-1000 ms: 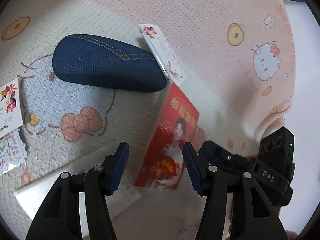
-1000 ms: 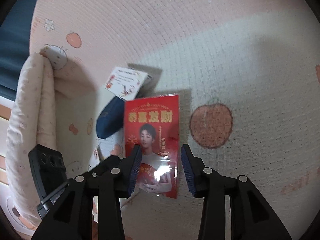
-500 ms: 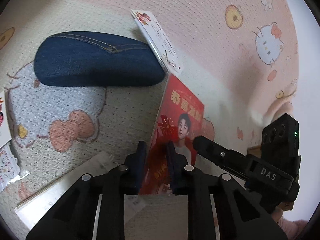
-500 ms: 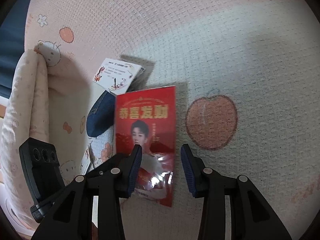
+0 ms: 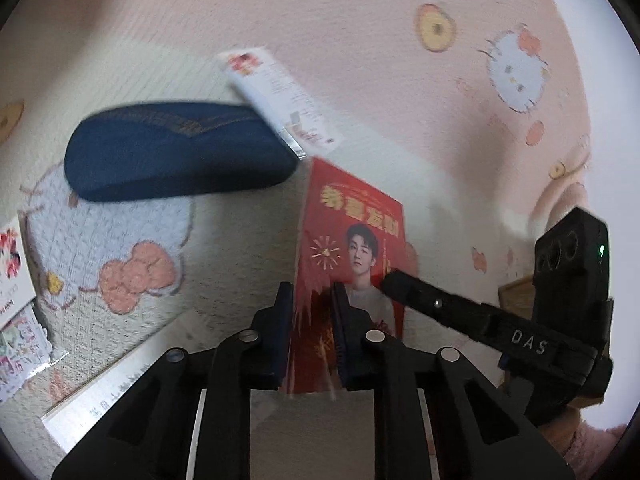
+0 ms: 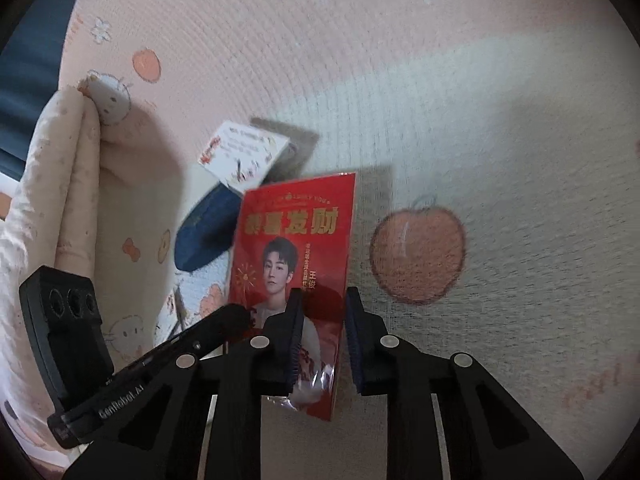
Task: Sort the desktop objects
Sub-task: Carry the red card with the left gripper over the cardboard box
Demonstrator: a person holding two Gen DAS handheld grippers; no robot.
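Under everything lies the pink and cream cartoon-print blanket [image 6: 460, 92], soft and nubbly, so nothing here sits on a firm desk. On it rests the dark denim case [image 5: 176, 152], with a white card packet [image 5: 280, 92] leaning against its end. Just beside those is the red envelope pack [image 6: 296, 240], glossy in a clear sleeve, tilted up off the blanket between my two claws. My left claw [image 5: 312, 332] is clamped on its lower left edge, and my right claw [image 6: 322, 344] has just been closing over the lower right corner; I cannot tell whether those pads press on the pack or only stand close at either side of it. I judge the pack light and thin, stiff enough to keep its shape but easily bent, and the plastic will be slippery. I'd pinch it near the bottom edge, well in from the loose, crinkled flap of wrapper [image 6: 304, 388], which would slide or tear.
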